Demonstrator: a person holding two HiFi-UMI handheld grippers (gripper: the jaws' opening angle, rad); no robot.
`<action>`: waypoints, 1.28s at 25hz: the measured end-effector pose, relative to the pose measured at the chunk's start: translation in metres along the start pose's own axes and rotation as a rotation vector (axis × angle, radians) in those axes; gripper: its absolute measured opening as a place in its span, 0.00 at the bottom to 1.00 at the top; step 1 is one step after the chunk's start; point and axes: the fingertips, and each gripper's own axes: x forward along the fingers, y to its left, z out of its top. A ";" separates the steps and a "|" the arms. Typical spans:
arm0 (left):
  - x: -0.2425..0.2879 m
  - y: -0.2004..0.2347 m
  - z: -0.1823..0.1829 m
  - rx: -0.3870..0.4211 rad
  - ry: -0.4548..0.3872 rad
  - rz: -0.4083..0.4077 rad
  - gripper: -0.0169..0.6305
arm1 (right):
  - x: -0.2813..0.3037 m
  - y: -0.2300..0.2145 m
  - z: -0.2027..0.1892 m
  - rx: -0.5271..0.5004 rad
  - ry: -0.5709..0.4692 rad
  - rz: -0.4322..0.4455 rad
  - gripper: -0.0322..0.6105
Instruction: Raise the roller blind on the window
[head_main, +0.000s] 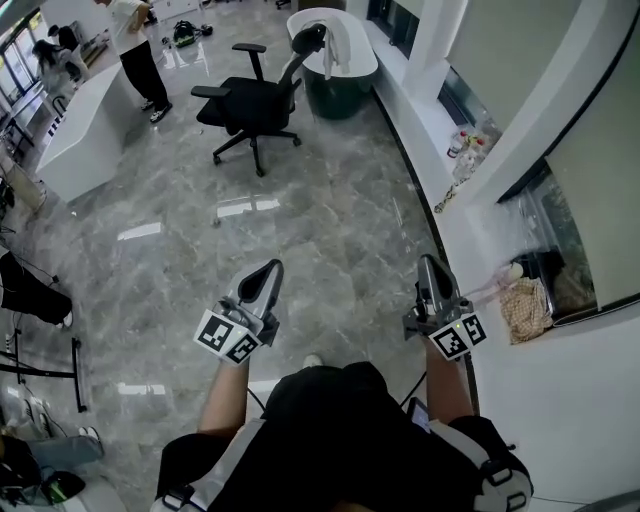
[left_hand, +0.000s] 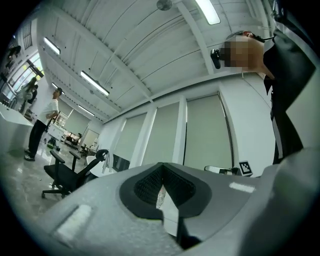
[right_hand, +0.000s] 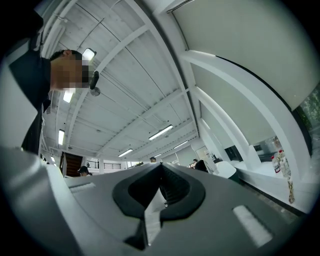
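The roller blinds are beige panels between white pillars along the right wall; one blind (head_main: 608, 170) hangs down over a window with a strip of glass (head_main: 548, 215) bare below it. The left gripper view shows several lowered blinds (left_hand: 207, 135) ahead, and the right gripper view has one blind (right_hand: 240, 30) high on the right. My left gripper (head_main: 272, 268) and right gripper (head_main: 428, 262) are held in front of my body over the floor, apart from the window. Both are shut with nothing in them: the jaws of the left gripper (left_hand: 161, 167) and of the right gripper (right_hand: 161, 166) meet.
A white ledge (head_main: 420, 140) curves along the window wall, with bottles (head_main: 462, 142) and a woven cloth (head_main: 522, 308) on it. A black office chair (head_main: 250, 105) stands on the marble floor ahead, a dark round tub (head_main: 335, 70) behind it. A white desk (head_main: 85, 125) and a standing person (head_main: 135, 50) are far left.
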 end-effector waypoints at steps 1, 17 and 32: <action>0.006 0.005 -0.001 0.001 0.003 -0.010 0.03 | 0.005 0.000 0.000 -0.002 -0.004 -0.005 0.05; 0.166 0.016 -0.038 -0.009 0.012 -0.087 0.03 | -0.006 -0.133 0.048 -0.086 -0.059 -0.202 0.05; 0.371 -0.035 -0.074 -0.009 0.049 -0.285 0.03 | -0.021 -0.291 0.126 -0.198 -0.117 -0.340 0.05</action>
